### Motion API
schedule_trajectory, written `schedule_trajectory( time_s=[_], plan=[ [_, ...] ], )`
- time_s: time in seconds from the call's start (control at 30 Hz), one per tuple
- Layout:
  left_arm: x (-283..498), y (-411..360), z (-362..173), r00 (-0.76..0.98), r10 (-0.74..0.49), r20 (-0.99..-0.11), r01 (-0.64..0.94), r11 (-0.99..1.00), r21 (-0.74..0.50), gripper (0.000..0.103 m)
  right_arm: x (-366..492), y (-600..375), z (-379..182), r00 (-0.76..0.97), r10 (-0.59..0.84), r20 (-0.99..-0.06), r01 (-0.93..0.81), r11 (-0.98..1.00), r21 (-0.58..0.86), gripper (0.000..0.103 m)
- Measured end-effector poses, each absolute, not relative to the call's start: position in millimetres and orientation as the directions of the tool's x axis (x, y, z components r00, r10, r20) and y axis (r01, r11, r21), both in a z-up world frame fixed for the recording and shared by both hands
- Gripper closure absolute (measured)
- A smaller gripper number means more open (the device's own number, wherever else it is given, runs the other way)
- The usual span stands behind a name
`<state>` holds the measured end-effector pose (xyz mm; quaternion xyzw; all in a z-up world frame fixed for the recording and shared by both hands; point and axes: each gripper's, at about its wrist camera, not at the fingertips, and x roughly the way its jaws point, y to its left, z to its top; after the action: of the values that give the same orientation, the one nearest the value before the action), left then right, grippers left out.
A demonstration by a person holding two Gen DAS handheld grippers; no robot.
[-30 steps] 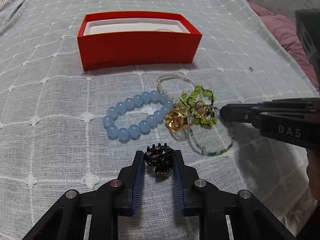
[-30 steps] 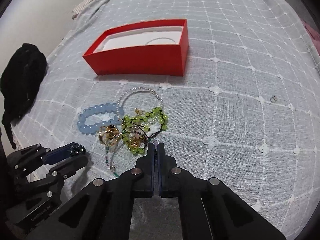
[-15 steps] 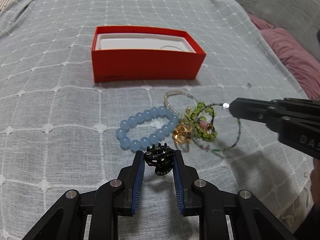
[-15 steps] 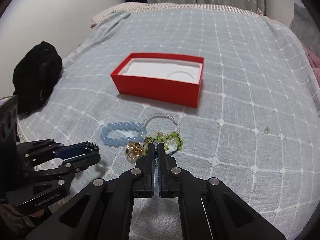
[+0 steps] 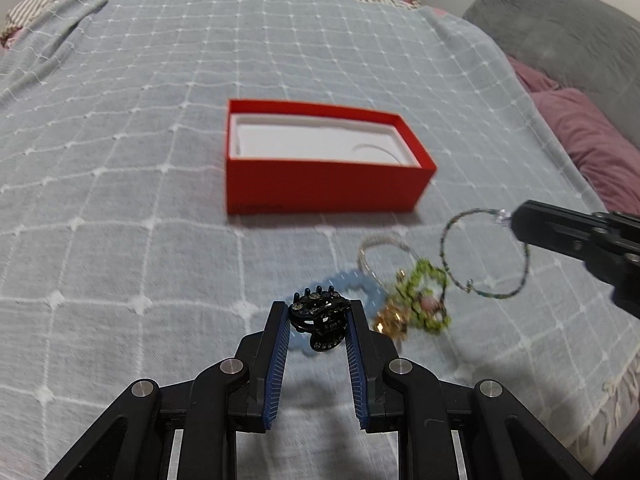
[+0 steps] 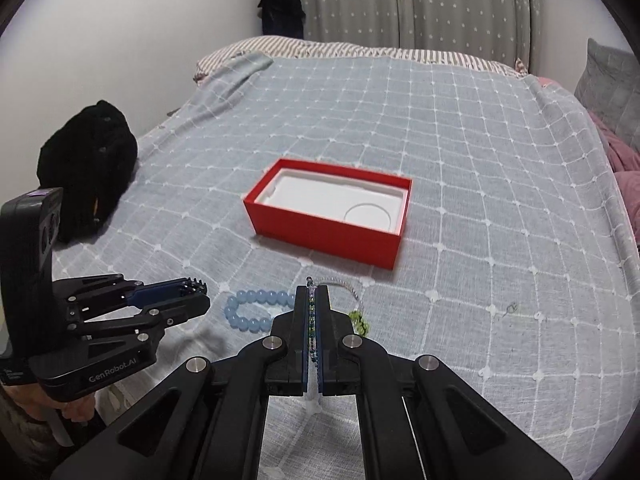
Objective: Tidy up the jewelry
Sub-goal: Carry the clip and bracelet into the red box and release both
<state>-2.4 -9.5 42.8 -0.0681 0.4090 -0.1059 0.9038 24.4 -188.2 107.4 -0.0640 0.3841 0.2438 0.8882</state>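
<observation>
My left gripper [image 5: 318,314] is shut on a black hair claw clip [image 5: 319,319] and holds it above the bedspread; it also shows in the right wrist view [image 6: 200,294]. My right gripper [image 6: 312,294] is shut on a thin beaded bracelet [image 5: 486,254], which hangs as a loop from its tip [image 5: 516,218] in the air. Below lie a light blue bead bracelet [image 6: 256,308], a green bead piece [image 5: 428,292], a gold ornament [image 5: 390,320] and a clear bead bracelet [image 5: 380,254]. The open red box [image 5: 320,186] with a white insert stands beyond them; in the right wrist view the red box [image 6: 328,236] sits mid-bed.
A thin ring lies inside the box's insert [image 6: 368,216]. A black bag [image 6: 88,168] sits at the bed's left edge. Pink bedding [image 5: 588,148] and a grey pillow [image 5: 560,32] lie to the right. A tiny metal piece [image 6: 511,308] rests on the spread.
Both grippers have risen. The right one has lifted the thin beaded bracelet out of the pile, so it now hangs free. The left still carries the claw clip.
</observation>
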Motion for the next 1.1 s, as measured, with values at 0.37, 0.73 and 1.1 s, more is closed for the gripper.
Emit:
schedule_trajectory(
  time_s=[0.37,0.73,1.1],
  plan=[
    [57.5,4.0,82.6,0.672,-0.251,-0.697,0.094,0.962,-0.255,0.081,62.5,-167.3,145.1,0.634,0.397,-0.664,-0.494,0.868,0.048,0.101],
    [132.1,-1.2,71.9,0.649,-0.301,-0.699,0.139,0.950,-0.280,0.081,130.3,-154.2,124.0,0.601,0.444,-0.665,-0.507,0.855,0.111,0.101],
    [154.1,-4.3,42.9,0.618,-0.286,-0.732,0.171,0.958,-0.230,0.080,177.5,-178.8,74.8,0.500,0.514,-0.697,-0.454,0.841,0.294,0.101]
  ],
)
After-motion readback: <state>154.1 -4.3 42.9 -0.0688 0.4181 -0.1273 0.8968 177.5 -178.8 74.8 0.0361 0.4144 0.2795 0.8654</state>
